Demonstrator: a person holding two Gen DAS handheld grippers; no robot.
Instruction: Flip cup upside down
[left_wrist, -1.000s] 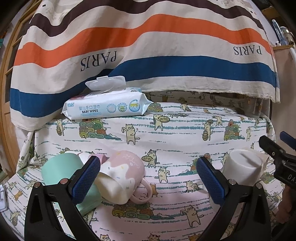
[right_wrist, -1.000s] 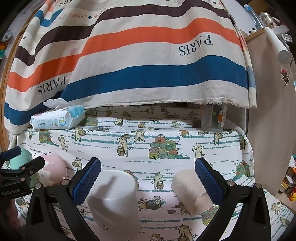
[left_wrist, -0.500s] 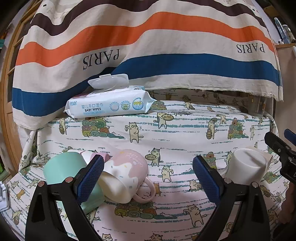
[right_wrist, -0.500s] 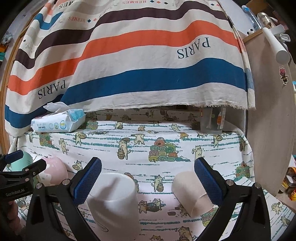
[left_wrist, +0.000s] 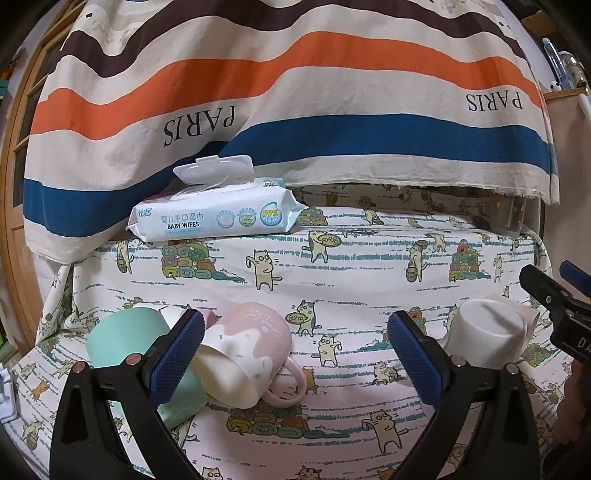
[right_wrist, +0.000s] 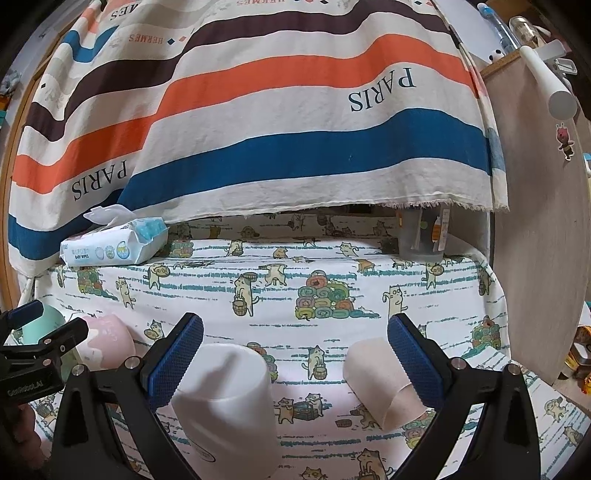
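Note:
A pink-and-cream mug (left_wrist: 247, 350) lies tilted on its side against a mint green cup (left_wrist: 122, 339) on the cat-print cloth, just right of my left gripper's left finger. My left gripper (left_wrist: 295, 354) is open and empty above them. A white cup (right_wrist: 225, 402) stands upside down at the left finger of my right gripper (right_wrist: 295, 358), which is open and empty. A pale pink cup (right_wrist: 380, 380) lies on its side at the right finger. The white cup also shows in the left wrist view (left_wrist: 487, 336).
A baby wipes pack (left_wrist: 218, 218) with its lid open lies at the back left. A striped "PARIS" cloth (left_wrist: 295, 96) hangs behind. A clear container (right_wrist: 421, 236) stands at the back right beside a wooden panel (right_wrist: 539, 221).
Both grippers have drawn back and risen slightly, so the cups sit a little lower and further in view. Nothing was grasped or moved.

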